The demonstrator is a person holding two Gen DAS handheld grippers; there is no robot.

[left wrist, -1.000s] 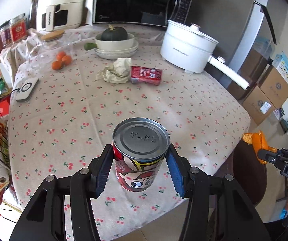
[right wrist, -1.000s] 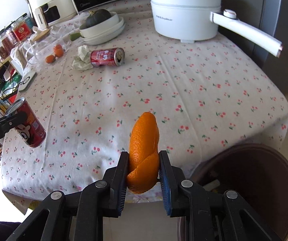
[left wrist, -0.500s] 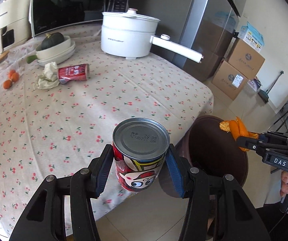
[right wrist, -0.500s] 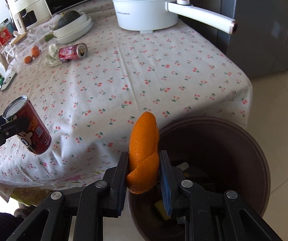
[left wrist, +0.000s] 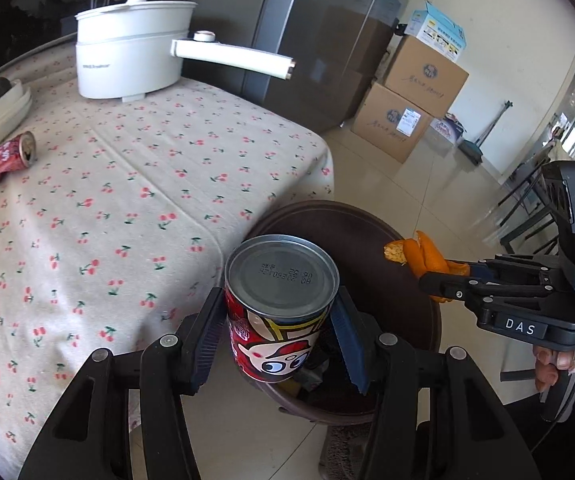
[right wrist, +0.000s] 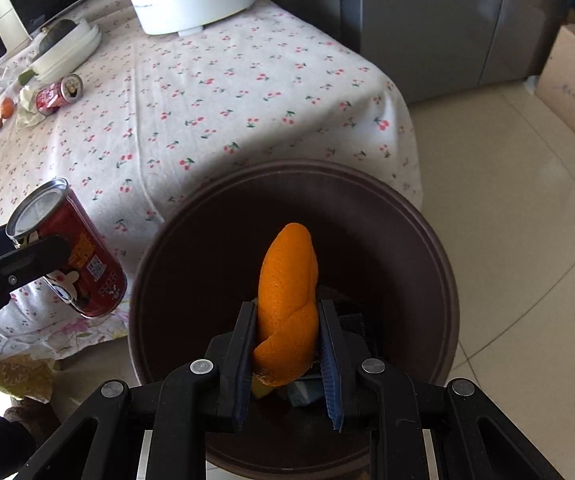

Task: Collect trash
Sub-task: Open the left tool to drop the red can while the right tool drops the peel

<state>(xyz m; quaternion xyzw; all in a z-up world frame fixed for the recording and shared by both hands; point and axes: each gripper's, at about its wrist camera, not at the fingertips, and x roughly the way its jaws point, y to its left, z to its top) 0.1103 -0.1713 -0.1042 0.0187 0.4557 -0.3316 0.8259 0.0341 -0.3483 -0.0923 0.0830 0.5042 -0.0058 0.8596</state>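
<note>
Both hands have travelled away from the middle of the bench (left wrist: 135,184) and now hang at its corner, where a dark brown trash bin (right wrist: 439,264) stands on the floor close against the hanging cherry-print cloth. A second ago the bin was only at the edge of both views; now the right hand-held gripper (right wrist: 287,344) is directly above its open mouth, closed firmly on a curled piece of orange peel (right wrist: 287,280), and some rubbish is already visible at the bottom under it. The left hand-held gripper (left wrist: 279,324) holds a red can with a cartoon face (left wrist: 279,308), its pads pressing on both sides of the can. This can has arrived near the rim on the bench side, but from the right wrist view it seems to be still beside the bin rather than over it. I judge that the peel is ready to be dropped, while the can needs a little more movement toward the centre first. If the left one opens too early, the can may hit the rim or fall on the floor. More trash remains on the bench: a second red can (right wrist: 59,94) lying on its side, touching a crumpled paper (right wrist: 27,114), far from the bin.
</note>
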